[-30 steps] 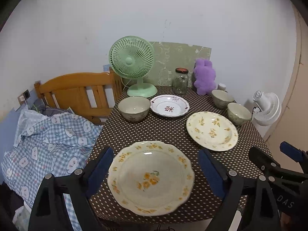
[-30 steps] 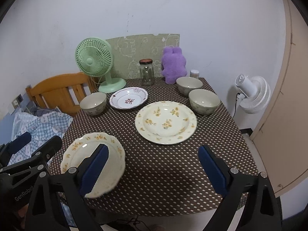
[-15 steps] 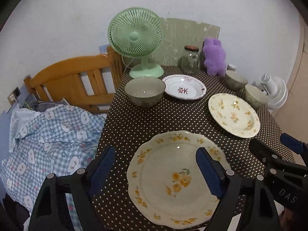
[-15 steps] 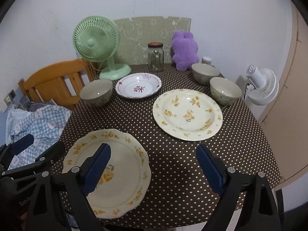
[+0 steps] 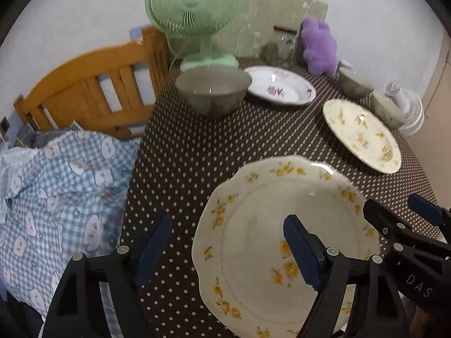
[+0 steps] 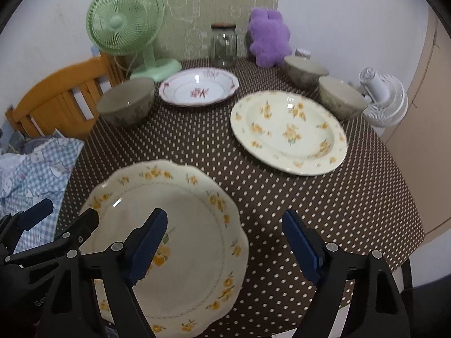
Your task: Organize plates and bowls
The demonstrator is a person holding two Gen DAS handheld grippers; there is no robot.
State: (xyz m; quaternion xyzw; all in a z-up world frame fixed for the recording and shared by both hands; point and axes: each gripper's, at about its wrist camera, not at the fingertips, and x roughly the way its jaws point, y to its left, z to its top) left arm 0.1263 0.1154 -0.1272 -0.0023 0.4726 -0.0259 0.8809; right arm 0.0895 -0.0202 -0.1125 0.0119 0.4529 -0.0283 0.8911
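Cream china with yellow flowers fills the lower part of both views: the near plate (image 6: 174,242) lies flat on the brown dotted worktop (image 6: 324,197) at its front edge, and nothing sits in it. The left tool (image 5: 227,249) hangs over that plate's left rim, one blue pad above the china and the other above the cloth just beside it; its jaws are closing but stand wide and press on nothing. The right tool (image 6: 225,242) straddles the plate's right rim the same way, jaws closing, gripping nothing.

A second yellow-flowered plate (image 6: 289,131) lies right of centre in the right wrist view, also bare. Above centre is a white dish with red flowers (image 6: 198,90), empty. To its left stands a grey-green bowl (image 6: 126,101) with nothing visible inside. Two more bowls, (image 6: 305,71) and (image 6: 342,100), sit at the upper right, close to each other; their insides are hardly visible from here. A glass jar (image 6: 224,45) with a dark lid stands at the back and looks empty.

Beside the jar are a purple plush toy (image 6: 269,39) and, at the upper left, a green fan (image 6: 126,25). A wooden bed frame (image 5: 93,93) and checked bedding (image 5: 62,194) lie to the left of the worktop.
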